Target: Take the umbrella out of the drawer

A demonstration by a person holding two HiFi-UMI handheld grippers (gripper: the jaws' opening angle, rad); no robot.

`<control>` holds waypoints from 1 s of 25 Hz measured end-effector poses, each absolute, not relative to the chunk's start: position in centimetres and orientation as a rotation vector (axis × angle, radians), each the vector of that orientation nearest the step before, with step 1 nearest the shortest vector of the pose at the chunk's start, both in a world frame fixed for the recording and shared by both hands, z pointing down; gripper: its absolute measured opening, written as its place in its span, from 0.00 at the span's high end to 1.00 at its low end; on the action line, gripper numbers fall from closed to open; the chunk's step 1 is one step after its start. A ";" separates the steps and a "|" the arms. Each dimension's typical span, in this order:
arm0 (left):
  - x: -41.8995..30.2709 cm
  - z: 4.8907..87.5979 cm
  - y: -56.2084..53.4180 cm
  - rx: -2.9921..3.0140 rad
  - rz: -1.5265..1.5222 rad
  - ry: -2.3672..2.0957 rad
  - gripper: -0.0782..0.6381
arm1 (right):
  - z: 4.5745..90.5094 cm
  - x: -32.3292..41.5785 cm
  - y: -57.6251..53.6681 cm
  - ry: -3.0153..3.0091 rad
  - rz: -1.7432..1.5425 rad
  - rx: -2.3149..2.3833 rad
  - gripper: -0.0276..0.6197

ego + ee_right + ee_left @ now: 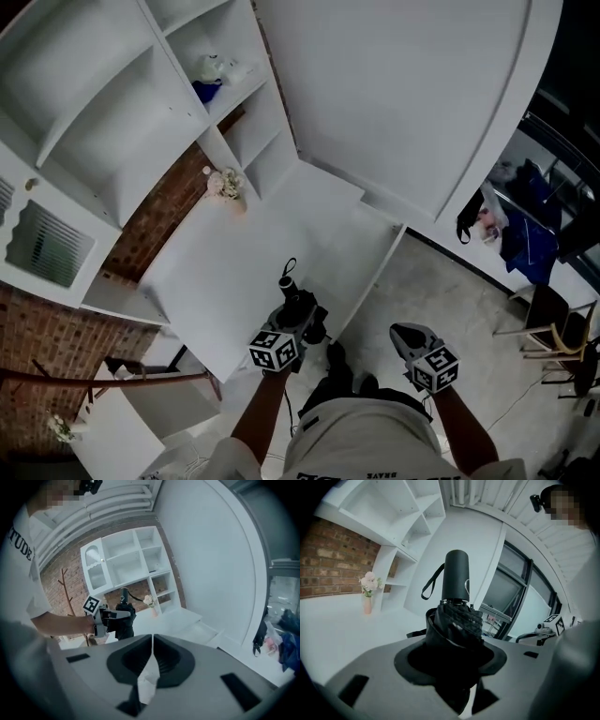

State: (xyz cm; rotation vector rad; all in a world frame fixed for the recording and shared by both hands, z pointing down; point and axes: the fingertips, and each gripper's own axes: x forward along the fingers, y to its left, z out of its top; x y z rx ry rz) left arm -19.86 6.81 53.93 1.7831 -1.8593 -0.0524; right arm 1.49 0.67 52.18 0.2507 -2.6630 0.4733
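The letters "TUDE" can be read on the person's shirt (pixel 21 549) in the right gripper view; black-and-white square markers are carried on both gripper cubes. The folded black umbrella (pixel 455 616) is pinched by the left gripper (pixel 452 660) around its canopy, handle end up, its strap (pixel 432 584) looped to the left. It is held over the near edge of the white counter (pixel 234 262). Bare surface is seen up to the flower vase (pixel 227 186) at the far corner, beside the shelf unit (pixel 112 103). The right gripper (pixel 151 660) is pressed together on nothing, off the counter's right edge.
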 end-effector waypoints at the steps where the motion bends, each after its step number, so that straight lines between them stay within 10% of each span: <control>1: -19.3 53.5 7.4 1.780 -0.056 -1.872 0.59 | 51.9 2.1 0.7 -2.668 0.463 0.258 0.91; 25: -10.2 46.4 18.8 1.744 -0.087 -2.092 0.59 | 48.6 9.8 2.8 -2.772 0.452 0.308 0.91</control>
